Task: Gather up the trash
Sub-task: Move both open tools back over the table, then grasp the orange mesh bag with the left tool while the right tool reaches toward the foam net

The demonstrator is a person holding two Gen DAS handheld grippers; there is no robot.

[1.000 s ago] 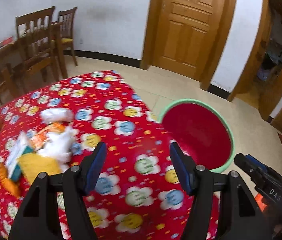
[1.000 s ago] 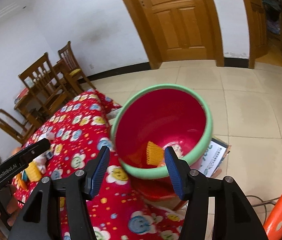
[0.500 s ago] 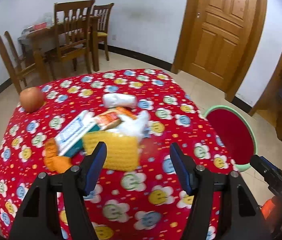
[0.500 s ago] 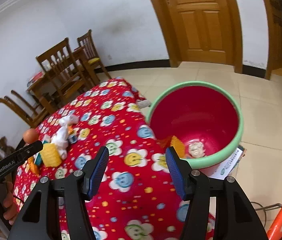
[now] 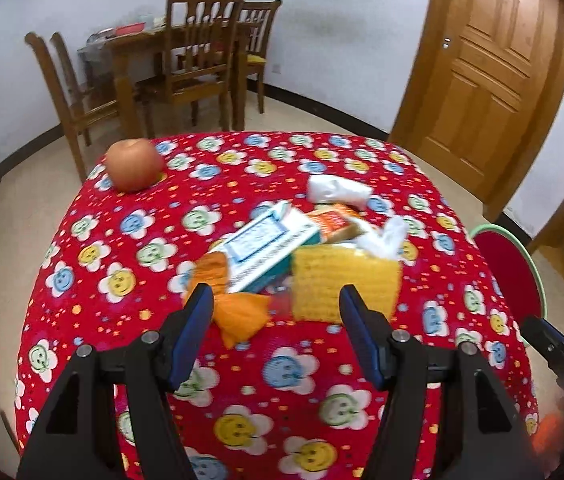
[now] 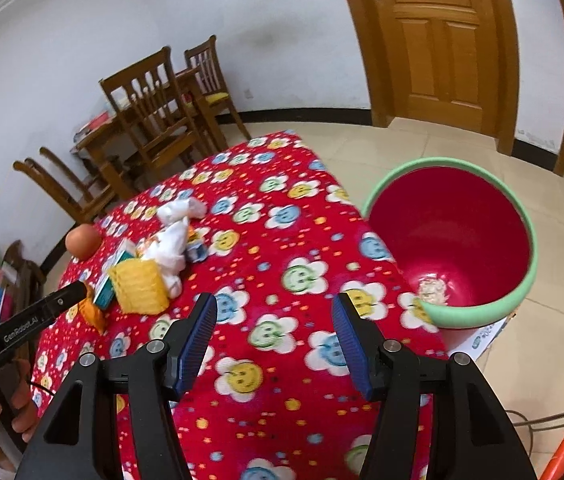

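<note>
Left gripper (image 5: 276, 320) swung from red green-rimmed plastic bin (image 5: 510, 276) to trash pile (image 5: 302, 252), both grippers half-open, empty, right gripper (image 6: 274, 330) above bare flowered red tablecloth (image 6: 282, 264) near edge.

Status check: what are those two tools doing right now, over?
Left tool open, empty, facing the trash pile. Right tool open, empty, over the tablecloth. Bin beside the table. Nothing in the way.

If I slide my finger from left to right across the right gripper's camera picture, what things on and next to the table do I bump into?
Apple → yellow sponge → white crumpled tissue → red bin with the green rim.
</note>
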